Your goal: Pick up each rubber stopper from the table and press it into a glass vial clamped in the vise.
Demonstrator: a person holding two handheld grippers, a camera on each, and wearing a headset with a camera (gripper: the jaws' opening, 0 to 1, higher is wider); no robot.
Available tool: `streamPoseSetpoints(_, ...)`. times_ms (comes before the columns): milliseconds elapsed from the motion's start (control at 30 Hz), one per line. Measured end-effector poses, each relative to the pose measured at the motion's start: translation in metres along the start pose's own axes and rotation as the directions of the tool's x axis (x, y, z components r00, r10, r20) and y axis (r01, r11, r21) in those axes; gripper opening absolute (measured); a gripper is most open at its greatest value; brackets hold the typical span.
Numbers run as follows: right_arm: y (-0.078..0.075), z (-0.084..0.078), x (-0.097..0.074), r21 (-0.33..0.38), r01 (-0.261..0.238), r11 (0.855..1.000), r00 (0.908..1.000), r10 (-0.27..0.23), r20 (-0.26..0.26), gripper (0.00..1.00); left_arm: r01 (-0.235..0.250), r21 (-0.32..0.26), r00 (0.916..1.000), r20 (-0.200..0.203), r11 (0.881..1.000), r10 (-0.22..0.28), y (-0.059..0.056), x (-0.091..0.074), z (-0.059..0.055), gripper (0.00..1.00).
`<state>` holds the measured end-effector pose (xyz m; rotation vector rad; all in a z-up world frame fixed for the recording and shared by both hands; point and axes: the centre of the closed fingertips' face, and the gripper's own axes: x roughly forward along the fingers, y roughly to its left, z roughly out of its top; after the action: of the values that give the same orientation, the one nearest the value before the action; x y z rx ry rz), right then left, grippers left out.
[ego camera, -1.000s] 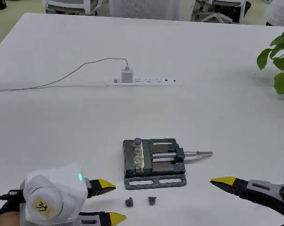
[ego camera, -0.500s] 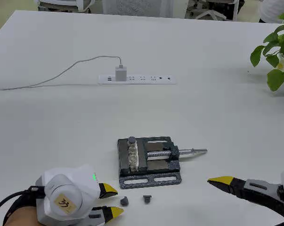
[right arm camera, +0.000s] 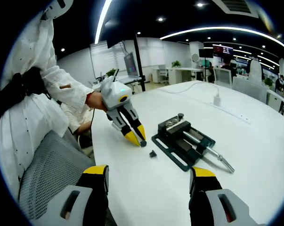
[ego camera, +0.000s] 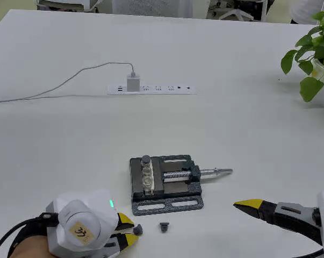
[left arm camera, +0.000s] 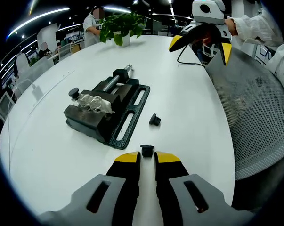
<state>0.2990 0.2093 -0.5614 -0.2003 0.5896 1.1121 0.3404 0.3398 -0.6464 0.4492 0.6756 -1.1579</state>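
Our left gripper is clenched on one stopper, pinched at the very tips of the jaws and resting on the table. We count three stoppers. The second stopper lies loose just beyond the tips, between them and the vise. The third stopper is seated on the end vial of the row of vials clamped in that one vise. We cannot fix the number of vials. Our right gripper hangs with its jaws spread wide and nothing in them, well apart from the vise on its screw side. A second ago the left jaws stood wide apart and short of both loose stoppers; they have since drawn in around the nearer one, while the right gripper has barely shifted. Farther off lie one power strip and one plant.
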Motion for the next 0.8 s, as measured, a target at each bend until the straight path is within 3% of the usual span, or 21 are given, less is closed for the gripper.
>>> streamPoseSetpoints(800, 0.0022, 0.0044, 0.0022, -0.002, -0.008, 1.000, 1.0000, 0.008, 0.006, 0.66, 0.006, -0.004, 1.0000, 0.005, 1.000, -0.006, -0.0029, 0.0033, 0.0013, 0.04)
